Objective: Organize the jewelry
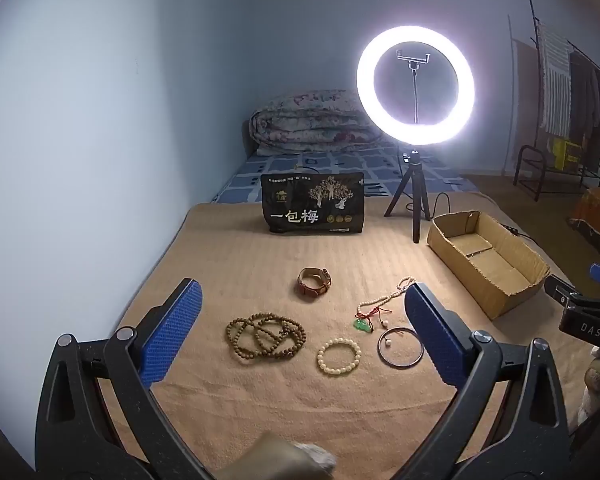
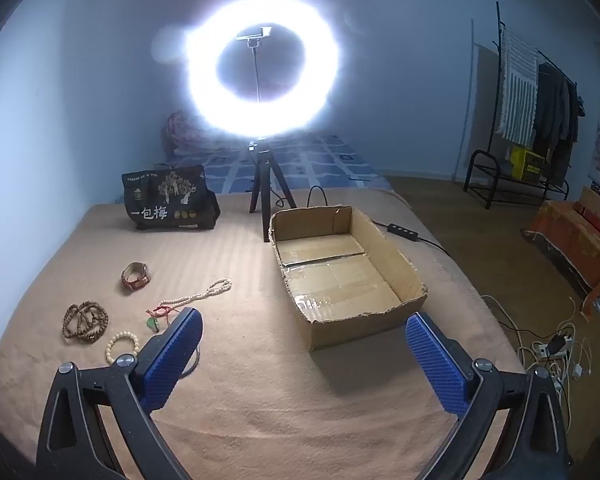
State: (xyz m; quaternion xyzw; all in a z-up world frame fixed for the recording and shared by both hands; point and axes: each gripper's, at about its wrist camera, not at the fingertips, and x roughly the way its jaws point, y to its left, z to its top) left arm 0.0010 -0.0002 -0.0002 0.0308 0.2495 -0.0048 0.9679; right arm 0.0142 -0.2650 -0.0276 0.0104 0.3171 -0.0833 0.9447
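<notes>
Jewelry lies on the tan blanket: a brown bead mala (image 1: 266,338) (image 2: 85,321), a cream bead bracelet (image 1: 339,356) (image 2: 121,346), a thin dark bangle (image 1: 401,347), a white bead necklace with a green pendant (image 1: 384,300) (image 2: 196,296), and a brown leather watch (image 1: 314,283) (image 2: 136,275). An empty cardboard box (image 1: 490,260) (image 2: 344,272) sits to the right. My left gripper (image 1: 300,320) is open above the jewelry, empty. My right gripper (image 2: 304,344) is open and empty, in front of the box; part of it shows at the left view's right edge (image 1: 580,304).
A lit ring light on a small tripod (image 1: 415,88) (image 2: 262,76) stands behind the box. A black snack bag (image 1: 313,204) (image 2: 168,199) stands at the back. A wall runs along the left. Cables lie on the floor at right (image 2: 552,344).
</notes>
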